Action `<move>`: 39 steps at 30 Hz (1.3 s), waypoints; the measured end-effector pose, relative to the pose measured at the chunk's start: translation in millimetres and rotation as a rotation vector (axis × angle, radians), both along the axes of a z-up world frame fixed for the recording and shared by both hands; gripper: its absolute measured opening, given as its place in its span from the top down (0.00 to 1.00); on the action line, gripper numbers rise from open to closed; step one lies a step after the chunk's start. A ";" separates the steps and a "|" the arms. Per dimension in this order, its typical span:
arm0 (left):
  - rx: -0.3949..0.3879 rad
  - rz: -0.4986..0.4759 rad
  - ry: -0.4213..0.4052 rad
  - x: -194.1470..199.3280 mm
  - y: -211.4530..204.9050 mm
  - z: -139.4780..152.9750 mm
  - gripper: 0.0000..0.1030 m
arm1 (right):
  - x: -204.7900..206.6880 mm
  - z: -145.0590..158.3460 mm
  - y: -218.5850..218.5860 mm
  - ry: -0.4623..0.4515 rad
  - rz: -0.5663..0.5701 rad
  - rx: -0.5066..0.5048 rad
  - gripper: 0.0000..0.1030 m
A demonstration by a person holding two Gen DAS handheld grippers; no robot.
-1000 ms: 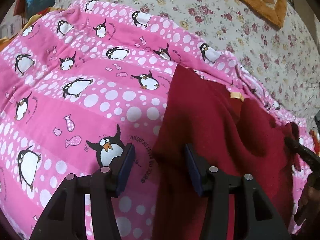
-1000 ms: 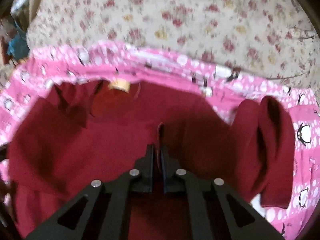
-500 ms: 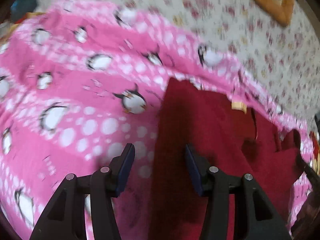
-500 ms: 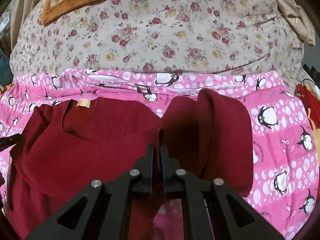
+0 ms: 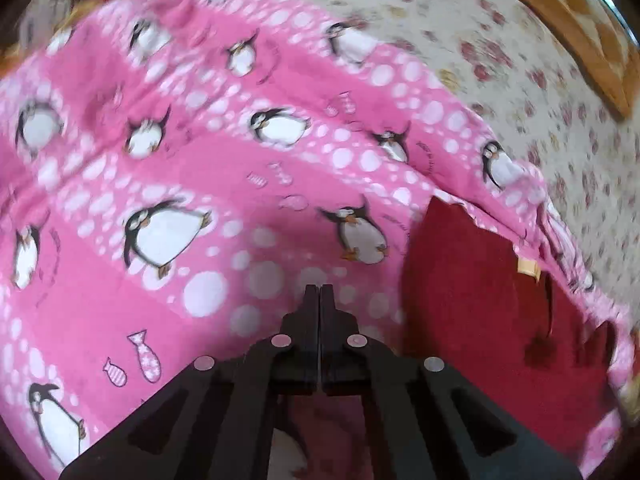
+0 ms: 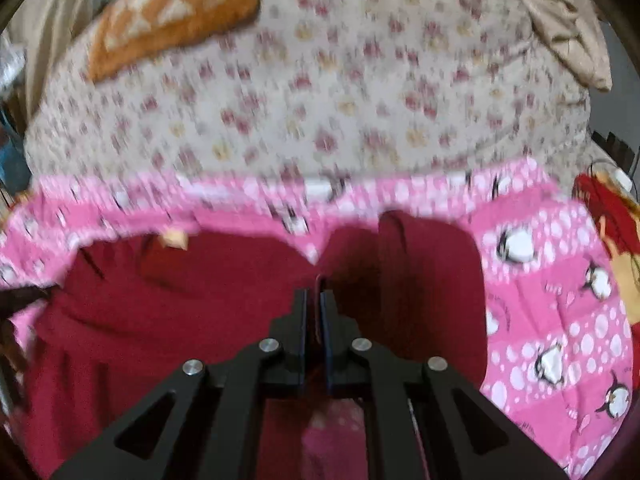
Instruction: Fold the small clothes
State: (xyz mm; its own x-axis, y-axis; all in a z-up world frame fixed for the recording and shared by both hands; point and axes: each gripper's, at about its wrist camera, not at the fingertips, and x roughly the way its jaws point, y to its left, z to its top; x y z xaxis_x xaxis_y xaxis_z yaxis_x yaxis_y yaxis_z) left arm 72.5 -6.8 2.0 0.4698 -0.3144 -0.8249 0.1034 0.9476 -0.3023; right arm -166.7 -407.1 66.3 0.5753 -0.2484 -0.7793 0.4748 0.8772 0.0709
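A dark red shirt (image 6: pixel 192 304) lies spread on the pink penguin blanket (image 6: pixel 560 280), its tan neck label (image 6: pixel 176 238) toward the far side. My right gripper (image 6: pixel 315 296) is shut on a raised fold of the shirt, beside the doubled-over sleeve (image 6: pixel 424 280). In the left wrist view the shirt (image 5: pixel 480 300) lies to the right with its label (image 5: pixel 528 266) showing. My left gripper (image 5: pixel 319 292) hovers over the bare blanket (image 5: pixel 200 200) left of the shirt's edge, its jaws closing fully together with nothing between them.
Beyond the blanket stretches a floral bedsheet (image 6: pixel 320 100) with an orange patterned cushion (image 6: pixel 172 12) at the back. A red and yellow cloth (image 6: pixel 612 224) lies at the right edge. Beige fabric (image 6: pixel 560 20) is bunched at the far right.
My left gripper slid left off the shirt's edge onto the blanket and went from open to shut. The right gripper kept its hold on the fold and shifted a little.
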 end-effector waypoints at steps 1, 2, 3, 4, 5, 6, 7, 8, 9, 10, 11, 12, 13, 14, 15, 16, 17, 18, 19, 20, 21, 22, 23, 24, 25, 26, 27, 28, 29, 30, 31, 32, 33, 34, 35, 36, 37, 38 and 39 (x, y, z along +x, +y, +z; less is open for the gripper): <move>-0.029 -0.009 0.014 0.2 3.3 0.8 1.00 | -0.2 -7.6 -1.9 0.025 0.008 0.036 0.93; -0.042 -0.016 0.011 -1.3 4.6 4.6 1.00 | -3.1 -11.0 -3.6 0.031 0.010 0.077 0.93; -0.050 -0.024 0.007 -2.8 4.9 9.4 1.00 | -6.2 -9.8 -4.1 0.023 0.006 0.089 0.91; -0.060 -0.036 0.009 -3.9 3.8 15.1 1.00 | -9.8 -6.6 -5.0 0.008 0.001 0.101 0.85; -0.069 -0.045 0.011 -5.1 1.7 19.9 1.00 | -12.8 -0.6 -5.8 -0.007 -0.008 0.109 0.81; -0.079 -0.060 0.009 -5.7 -2.5 25.9 1.00 | -13.7 4.4 -5.5 -0.018 -0.007 0.111 0.68; -0.081 -0.070 0.007 -5.1 -6.5 30.6 0.96 | -13.3 9.8 -4.4 -0.032 0.001 0.109 0.57; -0.076 -0.083 0.007 -5.0 -12.8 34.4 0.89 | -11.9 15.3 -1.4 -0.038 0.016 0.100 0.55; -0.068 -0.096 0.010 -4.6 -20.0 36.5 0.79 | -8.9 20.7 4.1 -0.038 0.038 0.085 0.54; -0.058 -0.112 0.017 -3.0 -29.6 38.9 0.77 | -5.4 24.9 9.4 -0.038 0.060 0.077 0.54; -0.050 -0.127 0.025 -0.9 -38.3 39.0 0.77 | -0.9 28.0 16.0 -0.042 0.089 0.072 0.52; -0.041 -0.139 0.031 1.8 -43.7 38.5 0.77 | 1.5 28.8 20.8 -0.043 0.104 0.071 0.48; -0.024 -0.154 0.037 5.6 -53.4 38.5 0.76 | 4.4 28.9 24.9 -0.044 0.116 0.071 0.44; -0.006 -0.164 0.039 9.2 -62.0 37.8 0.76 | 7.0 27.1 29.6 -0.043 0.129 0.074 0.43; 0.017 -0.171 0.042 12.3 -71.1 36.6 0.76 | 9.4 25.0 32.5 -0.039 0.136 0.079 0.42; 0.051 -0.183 0.057 17.8 -84.3 32.9 0.76 | 11.5 23.3 35.4 -0.034 0.142 0.087 0.42; 0.069 -0.199 0.073 21.2 -92.3 28.2 0.76 | 14.1 20.0 37.7 -0.030 0.144 0.101 0.42; 0.083 -0.216 0.086 23.8 -98.4 24.1 0.76 | 15.4 17.4 39.0 -0.027 0.146 0.111 0.42; 0.114 -0.232 0.092 26.2 -106.3 18.8 0.78 | 17.4 14.3 39.8 -0.023 0.149 0.121 0.42; 0.161 -0.234 0.078 27.1 -111.0 15.1 0.85 | 20.2 10.7 41.8 -0.018 0.156 0.130 0.42; 0.207 -0.226 0.053 28.3 -113.0 12.8 1.00 | 22.6 8.8 43.4 -0.014 0.163 0.133 0.42; 0.210 -0.225 0.040 30.1 -111.2 11.7 1.00 | 25.4 7.1 46.3 -0.009 0.179 0.131 0.42; 0.183 -0.223 0.038 32.0 -106.3 12.3 1.00 | 27.4 6.6 48.4 -0.008 0.189 0.124 0.42; 0.158 -0.213 0.035 33.7 -98.9 13.4 1.00 | 29.5 6.5 49.9 -0.008 0.197 0.117 0.42; 0.133 -0.193 0.025 35.2 -88.0 14.6 1.00 | 32.1 6.8 51.0 -0.012 0.206 0.111 0.42; 0.098 -0.175 0.023 36.5 -77.3 13.6 1.00 | 36.5 8.0 52.6 -0.021 0.223 0.110 0.42; 0.051 -0.162 0.040 38.3 -67.2 9.5 1.00 | 40.7 8.7 53.8 -0.027 0.241 0.110 0.42; 0.007 -0.153 0.065 39.2 -58.5 3.0 1.00 | 46.5 9.2 56.4 -0.032 0.265 0.109 0.42; -0.008 -0.151 0.068 37.9 -54.9 -1.0 1.00 | 56.1 8.1 60.4 -0.028 0.305 0.102 0.42; -0.010 -0.154 0.054 35.1 -54.3 -1.7 1.00 | 64.3 5.9 63.9 -0.019 0.338 0.098 0.40; -0.001 -0.159 0.035 31.7 -55.6 0.2 1.00 | 75.5 1.7 69.3 0.000 0.380 0.092 0.40; 0.003 -0.161 0.026 29.6 -57.0 2.6 1.00 | 83.1 -1.2 73.3 0.015 0.407 0.088 0.40; 0.003 -0.162 0.025 28.6 -57.8 3.8 1.00 | 92.1 -5.8 79.1 0.035 0.444 0.082 0.40; 0.001 -0.164 0.026 28.8 -58.8 5.2 1.00 | 100.0 -10.5 84.6 0.055 0.486 0.081 0.40; -0.006 -0.166 0.031 29.3 -59.4 6.4 1.00 | 107.4 -16.0 89.8 0.075 0.518 0.077 0.40; -0.015 -0.167 0.038 29.7 -58.3 7.5 1.00 | 114.7 -22.7 95.0 0.098 0.538 0.064 0.40; -0.021 -0.167 0.043 29.7 -56.9 8.8 1.00 | 120.1 -28.7 98.4 0.119 0.552 0.051 0.40; -0.026 -0.168 0.045 29.3 -55.4 10.2 1.00 | 125.7 -37.2 103.5 0.148 0.571 0.037 0.41; -0.030 -0.166 0.047 28.2 -54.0 15.0 1.00 | 127.9 -42.6 107.5 0.161 0.584 0.033 0.48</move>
State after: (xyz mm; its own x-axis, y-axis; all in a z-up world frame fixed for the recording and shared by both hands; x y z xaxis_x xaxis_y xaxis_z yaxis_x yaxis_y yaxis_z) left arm 100.7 -60.8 17.0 0.3703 -0.4096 -0.8337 0.2427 0.9090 -0.3388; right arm -38.8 -299.6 23.7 0.4838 0.0986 -0.8696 -0.0777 0.9945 0.0696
